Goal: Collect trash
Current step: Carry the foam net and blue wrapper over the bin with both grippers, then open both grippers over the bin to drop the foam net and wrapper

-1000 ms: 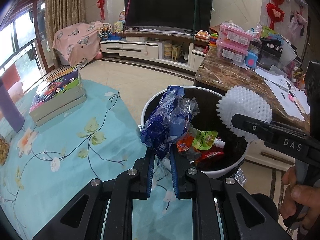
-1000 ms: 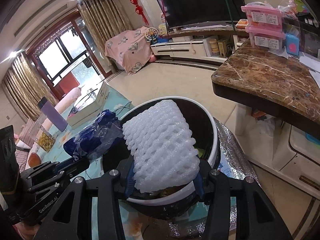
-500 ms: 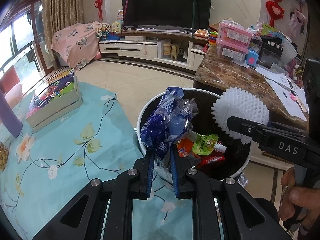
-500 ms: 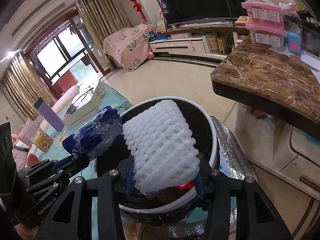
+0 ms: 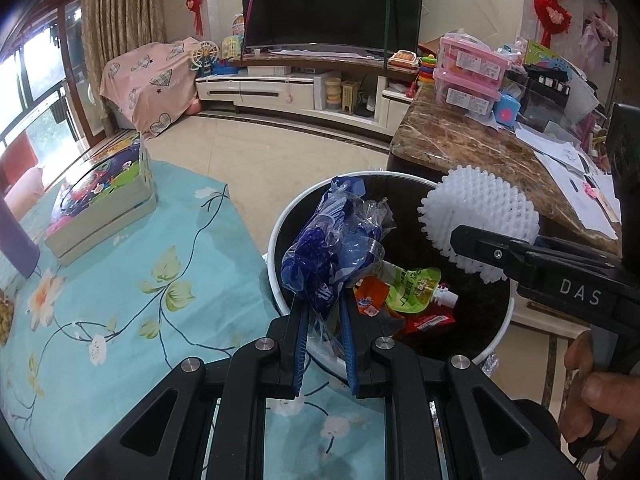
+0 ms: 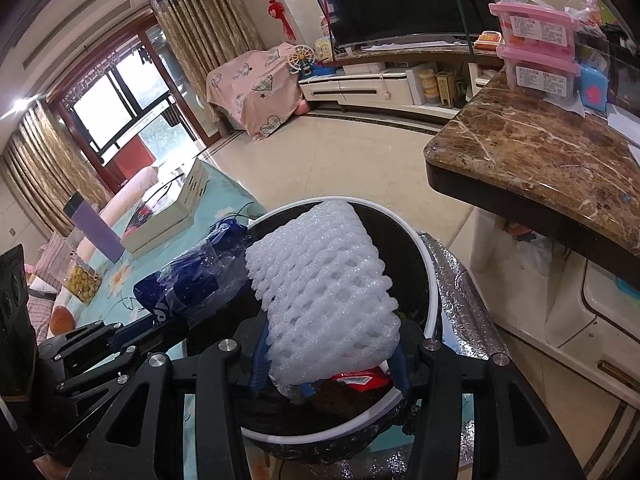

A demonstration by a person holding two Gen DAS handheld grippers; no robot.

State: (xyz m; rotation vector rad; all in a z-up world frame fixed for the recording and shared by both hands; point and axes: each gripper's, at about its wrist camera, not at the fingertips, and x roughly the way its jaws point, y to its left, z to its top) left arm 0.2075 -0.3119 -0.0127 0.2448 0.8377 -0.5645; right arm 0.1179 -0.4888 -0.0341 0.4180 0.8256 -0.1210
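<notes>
Your left claw [image 5: 325,316] clamps a blue plastic wrapper [image 5: 334,248] over the white-rimmed trash bin [image 5: 276,264]; your right claw [image 6: 328,354] grips a white foam net [image 6: 324,292] above the same bin. Beside the bin lies a floral turquoise table [image 5: 120,300]; beyond it, tiled floor [image 5: 280,156] and a television [image 5: 332,4].

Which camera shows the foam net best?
The right wrist view: the foam net fills its middle, mesh clear, between the right gripper fingers over the bin. The left wrist view shows only its round end.
</notes>
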